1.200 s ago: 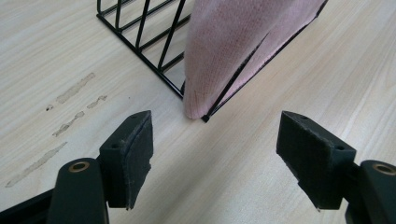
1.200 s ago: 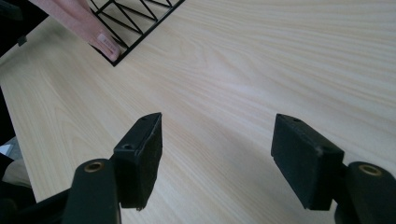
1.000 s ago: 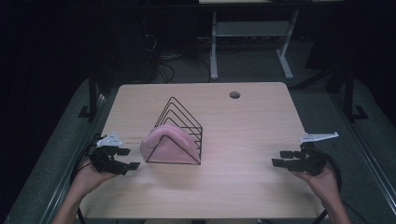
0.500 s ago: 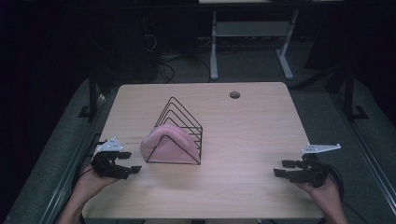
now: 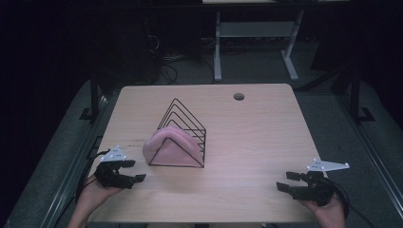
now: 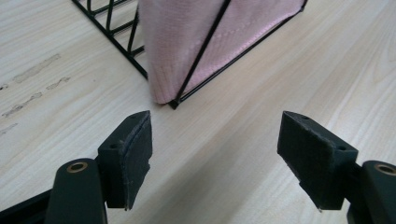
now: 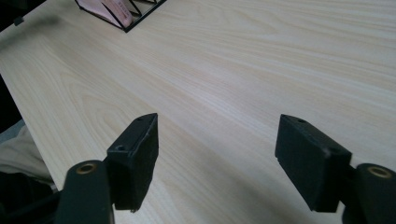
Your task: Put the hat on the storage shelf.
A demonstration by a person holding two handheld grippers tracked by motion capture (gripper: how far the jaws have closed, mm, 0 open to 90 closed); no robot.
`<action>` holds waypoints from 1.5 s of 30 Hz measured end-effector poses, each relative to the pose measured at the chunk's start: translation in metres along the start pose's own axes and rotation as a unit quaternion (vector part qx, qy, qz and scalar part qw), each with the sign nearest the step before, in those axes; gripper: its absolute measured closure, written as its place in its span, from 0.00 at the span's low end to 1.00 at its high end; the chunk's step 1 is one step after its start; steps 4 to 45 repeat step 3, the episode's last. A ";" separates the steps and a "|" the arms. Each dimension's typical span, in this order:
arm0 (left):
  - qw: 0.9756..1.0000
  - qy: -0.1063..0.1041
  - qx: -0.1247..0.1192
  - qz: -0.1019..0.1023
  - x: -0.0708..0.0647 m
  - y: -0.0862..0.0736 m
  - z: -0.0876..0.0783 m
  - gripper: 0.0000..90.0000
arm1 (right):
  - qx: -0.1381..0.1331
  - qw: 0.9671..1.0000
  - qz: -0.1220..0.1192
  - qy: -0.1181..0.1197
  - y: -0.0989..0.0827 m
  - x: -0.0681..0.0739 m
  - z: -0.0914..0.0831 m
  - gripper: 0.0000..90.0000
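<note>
A black wire rack (image 5: 187, 116) of triangular dividers stands at the table's centre-left, with a pink cloth (image 5: 168, 149) draped over its near end. My left gripper (image 5: 138, 171) rests open just left of the cloth. In the left gripper view the jaws (image 6: 215, 135) point at the cloth's hem (image 6: 187, 42) and the rack's corner (image 6: 116, 37), with bare wood between them. My right gripper (image 5: 283, 181) sits near the front right edge, far from the rack. Its jaws (image 7: 217, 135) have just been opening, with nothing between them.
The light wooden table (image 5: 266, 128) has a round cable hole (image 5: 239, 96) at the back. A white desk frame (image 5: 252, 33) and cables stand on the dark floor beyond. The rack's corner (image 7: 140, 14) shows at the top of the right gripper view.
My right hand has drawn back toward the table's near edge and its jaws stand a little wider. The left hand, rack and cloth have hardly moved.
</note>
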State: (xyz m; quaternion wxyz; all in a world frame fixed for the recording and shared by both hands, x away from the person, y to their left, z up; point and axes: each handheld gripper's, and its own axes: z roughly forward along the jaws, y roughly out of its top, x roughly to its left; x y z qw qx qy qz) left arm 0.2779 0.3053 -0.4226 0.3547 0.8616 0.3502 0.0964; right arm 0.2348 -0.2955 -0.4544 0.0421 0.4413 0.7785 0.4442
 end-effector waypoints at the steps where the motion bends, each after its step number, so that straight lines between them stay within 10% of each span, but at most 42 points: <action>1: 1.000 -0.001 -0.001 -0.002 -0.001 0.000 -0.001 0.30 | 0.002 1.000 -0.001 0.000 -0.001 0.002 0.001 0.30; 45: 1.000 -0.002 -0.004 -0.003 0.000 0.000 -0.002 0.29 | 0.006 1.000 -0.005 0.001 -0.002 0.003 0.002 0.30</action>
